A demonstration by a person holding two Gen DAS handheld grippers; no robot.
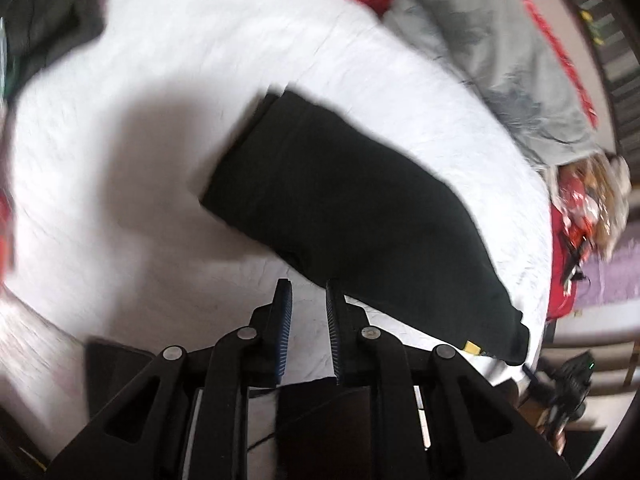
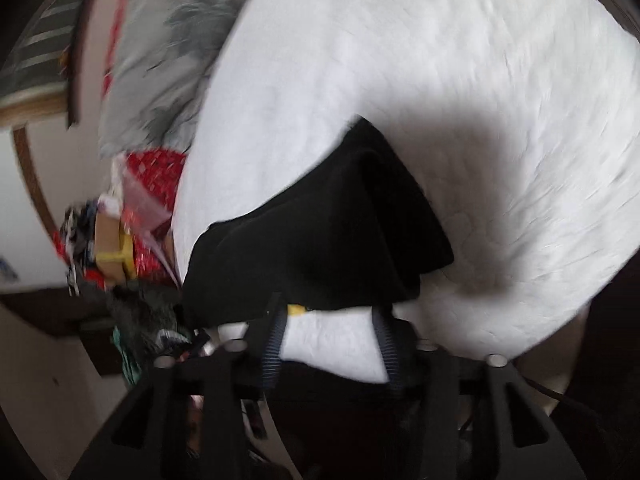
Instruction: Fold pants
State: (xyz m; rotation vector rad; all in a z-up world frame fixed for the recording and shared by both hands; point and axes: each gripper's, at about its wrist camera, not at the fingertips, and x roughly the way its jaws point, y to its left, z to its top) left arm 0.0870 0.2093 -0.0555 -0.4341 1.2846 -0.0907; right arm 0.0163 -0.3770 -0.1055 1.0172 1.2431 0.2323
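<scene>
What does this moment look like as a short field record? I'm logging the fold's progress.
garment: black pants, lying on the white bedsheet
tag: yellow tag at the pants' near edge
left claw: open, empty, beside the pants' edge
right claw: open, at the pants' near edge, gripping nothing
nearby: grey pillow beyond the pants
image: motion-blurred

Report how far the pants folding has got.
Done: the black pants lie on the white bed as one long narrow strip, seemingly folded lengthwise. In hand: nothing; the left gripper and right gripper both hover open near the pants' edge. Left: probably the crosswise folds.
</scene>
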